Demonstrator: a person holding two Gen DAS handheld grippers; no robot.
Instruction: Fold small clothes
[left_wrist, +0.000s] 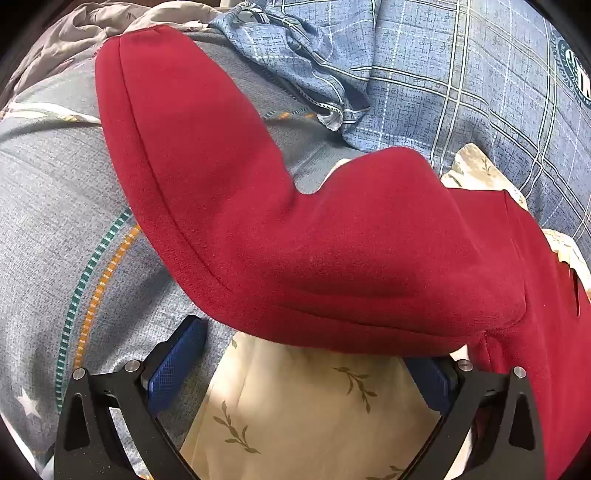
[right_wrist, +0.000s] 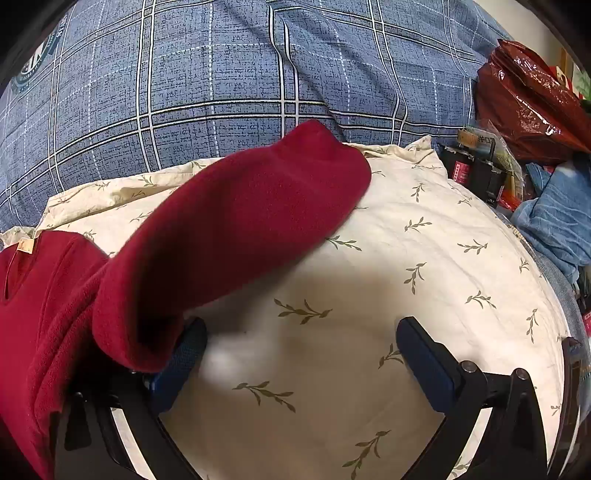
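Observation:
A small red fleece garment (left_wrist: 332, 240) lies on a cream pillow with a leaf print (left_wrist: 295, 406); one sleeve stretches to the upper left over a grey sheet. My left gripper (left_wrist: 303, 354) is open, its blue pads partly under the garment's lower edge. In the right wrist view the other red sleeve (right_wrist: 240, 229) lies across the pillow (right_wrist: 406, 277), its near end draped over my left finger pad (right_wrist: 181, 354). My right gripper (right_wrist: 301, 354) is open with nothing between the fingers. A tan label (right_wrist: 26, 245) shows at the collar.
A blue plaid quilt (right_wrist: 240, 74) lies behind the pillow. A grey sheet with teal and orange stripes (left_wrist: 55, 221) is at left. A red plastic bag (right_wrist: 528, 99), dark boxes (right_wrist: 476, 166) and blue cloth (right_wrist: 554, 221) sit at right.

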